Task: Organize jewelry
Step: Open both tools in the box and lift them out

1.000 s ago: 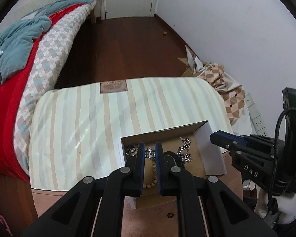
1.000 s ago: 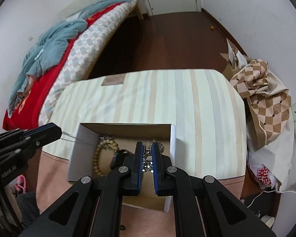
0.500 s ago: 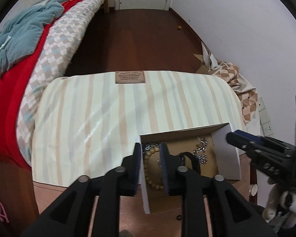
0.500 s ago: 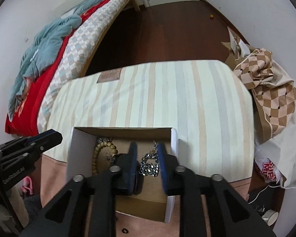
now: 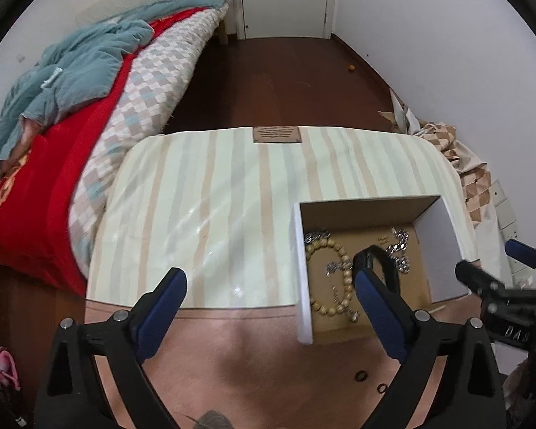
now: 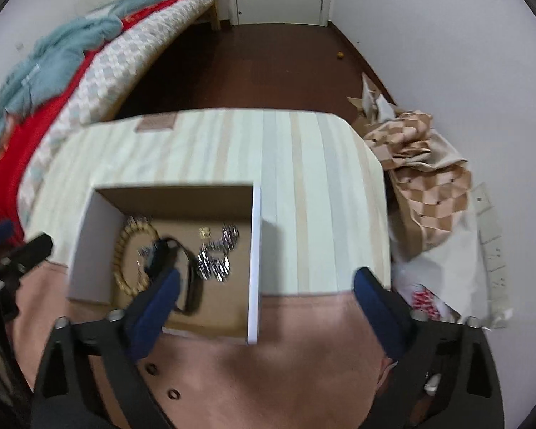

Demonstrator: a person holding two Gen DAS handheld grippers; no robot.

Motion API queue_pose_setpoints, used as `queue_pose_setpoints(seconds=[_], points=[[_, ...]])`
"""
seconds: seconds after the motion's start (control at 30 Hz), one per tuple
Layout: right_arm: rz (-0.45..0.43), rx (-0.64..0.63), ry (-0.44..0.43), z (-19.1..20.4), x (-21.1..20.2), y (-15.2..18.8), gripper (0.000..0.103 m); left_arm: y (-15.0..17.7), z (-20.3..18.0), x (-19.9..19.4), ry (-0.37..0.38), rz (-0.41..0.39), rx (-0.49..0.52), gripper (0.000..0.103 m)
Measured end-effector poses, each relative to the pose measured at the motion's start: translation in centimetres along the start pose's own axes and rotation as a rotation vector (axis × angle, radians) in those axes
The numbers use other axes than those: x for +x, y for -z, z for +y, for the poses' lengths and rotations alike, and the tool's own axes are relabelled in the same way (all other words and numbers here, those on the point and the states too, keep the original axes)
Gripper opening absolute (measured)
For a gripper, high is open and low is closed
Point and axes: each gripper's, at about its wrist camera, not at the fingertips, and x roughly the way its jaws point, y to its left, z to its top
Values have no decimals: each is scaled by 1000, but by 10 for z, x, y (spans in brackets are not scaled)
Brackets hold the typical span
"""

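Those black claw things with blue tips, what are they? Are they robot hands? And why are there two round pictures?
They are grabbing tools, not robot hands. A person holds one in each hand, and each carries a small camera looking along its jaws, so you get two round pictures: one from the left gripper, one from the right gripper. Both look down at an open cardboard box on a striped mat. Inside lie a wooden bead bracelet, a silver chain and a black band. Both sets of jaws are opening, and nothing is held. Each straddles one white side wall of the box without touching it.
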Motion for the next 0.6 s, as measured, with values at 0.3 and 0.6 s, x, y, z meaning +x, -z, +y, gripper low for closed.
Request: queue_pose_setpoints(seconds=[0.3, 0.6], points=[[-36, -19, 17, 20, -31, 32, 102, 22, 3, -34, -46, -73, -11, 97], [-126, -5, 10, 29, -90, 47, 102, 41, 2, -89, -64, -160, -20, 97]])
